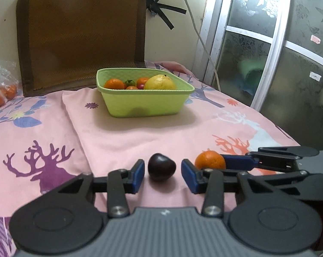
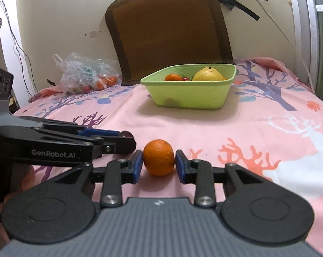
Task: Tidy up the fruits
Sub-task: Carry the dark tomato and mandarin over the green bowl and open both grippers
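Note:
A dark purple plum (image 1: 161,167) lies on the pink sheet between the open blue pads of my left gripper (image 1: 162,175), with a small gap on each side. An orange (image 2: 159,157) lies between the pads of my right gripper (image 2: 159,164), which touch or nearly touch its sides. The orange also shows in the left wrist view (image 1: 210,160), with the right gripper's fingers (image 1: 238,160) beside it. A green basket (image 1: 144,103) further back holds oranges, small tomatoes and a yellow pear (image 1: 160,82). The basket shows in the right wrist view (image 2: 189,95) too.
A brown cushion (image 1: 80,32) leans on the wall behind the basket. A plastic bag of fruit (image 2: 86,75) lies at the back left of the bed. A glass sliding door (image 1: 268,42) borders the right side. The left gripper's body (image 2: 54,143) is close left of the orange.

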